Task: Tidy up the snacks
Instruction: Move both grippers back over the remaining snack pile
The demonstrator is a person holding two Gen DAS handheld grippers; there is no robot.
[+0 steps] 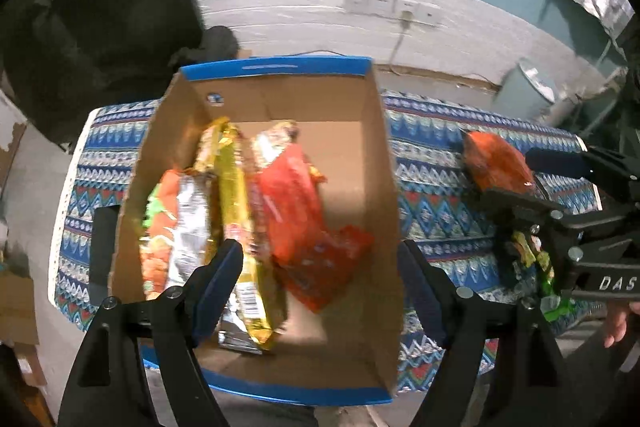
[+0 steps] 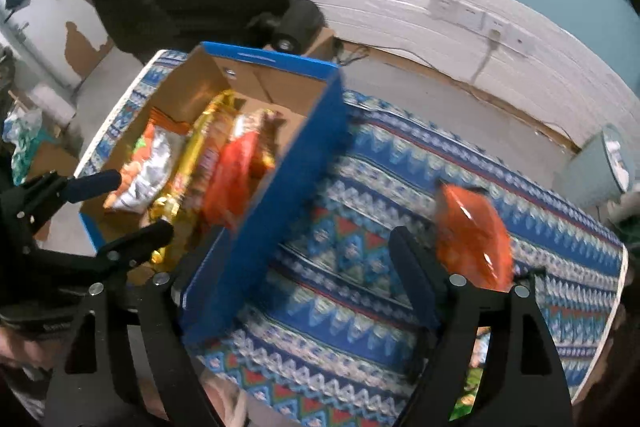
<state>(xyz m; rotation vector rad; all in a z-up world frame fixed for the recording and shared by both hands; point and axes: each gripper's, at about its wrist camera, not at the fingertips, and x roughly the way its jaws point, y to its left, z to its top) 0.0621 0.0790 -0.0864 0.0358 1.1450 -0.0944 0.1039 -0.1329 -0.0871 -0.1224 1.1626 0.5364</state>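
Note:
A blue-rimmed cardboard box [image 1: 372, 163] stands on the patterned tablecloth and holds several snack packs: a red pack [image 1: 296, 211], a gold pack [image 1: 236, 195] and an orange-and-silver pack [image 1: 176, 227]. My left gripper [image 1: 320, 283] is open and empty above the box's near end. An orange snack bag [image 2: 474, 237] lies on the cloth right of the box. My right gripper [image 2: 288, 263] is open and empty over the cloth beside the box wall [image 2: 272, 211]; the bag sits by its right finger. The right gripper also shows in the left wrist view [image 1: 540, 179], near the orange bag [image 1: 496, 163].
A green-and-yellow snack pack [image 1: 536, 263] lies on the cloth [image 2: 360, 307] under the right gripper. A grey bin [image 1: 524, 91] stands on the floor behind the table. A black camera [image 2: 296, 25] sits behind the box. Wall sockets and a cable are on the white wall.

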